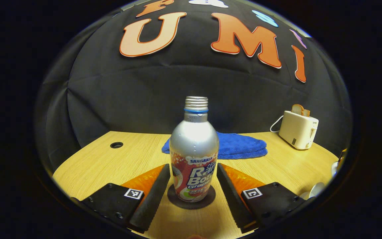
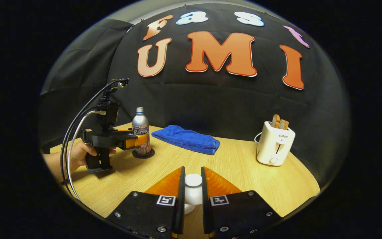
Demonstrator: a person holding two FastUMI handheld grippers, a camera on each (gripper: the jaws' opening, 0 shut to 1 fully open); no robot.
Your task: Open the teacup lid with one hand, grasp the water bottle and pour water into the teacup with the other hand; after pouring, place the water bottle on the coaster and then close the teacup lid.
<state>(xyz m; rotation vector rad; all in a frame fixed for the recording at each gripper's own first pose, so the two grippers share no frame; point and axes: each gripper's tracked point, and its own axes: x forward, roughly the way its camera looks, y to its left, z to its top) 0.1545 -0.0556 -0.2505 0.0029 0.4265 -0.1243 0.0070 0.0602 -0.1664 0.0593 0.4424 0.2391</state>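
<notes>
1. Left gripper [image 1: 193, 181]: jaws spread wide either side of the water bottle [image 1: 194, 156], a gap showing on both sides, nothing gripped.
2. Right gripper [image 2: 193, 186]: fingers clamped on the white lid knob [image 2: 193, 181] of the teacup [image 2: 191, 202].
3. Water bottle: silver, uncapped, upright on the dark coaster [image 1: 191, 200], on the wooden table [image 1: 111, 162].

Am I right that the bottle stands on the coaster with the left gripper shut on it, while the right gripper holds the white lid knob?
Not quite. The bottle does stand on the coaster, but the left gripper is open: in the left gripper view its fingers flank the bottle with gaps on both sides. The right gripper does hold the white lid knob, per the right gripper view.
</notes>
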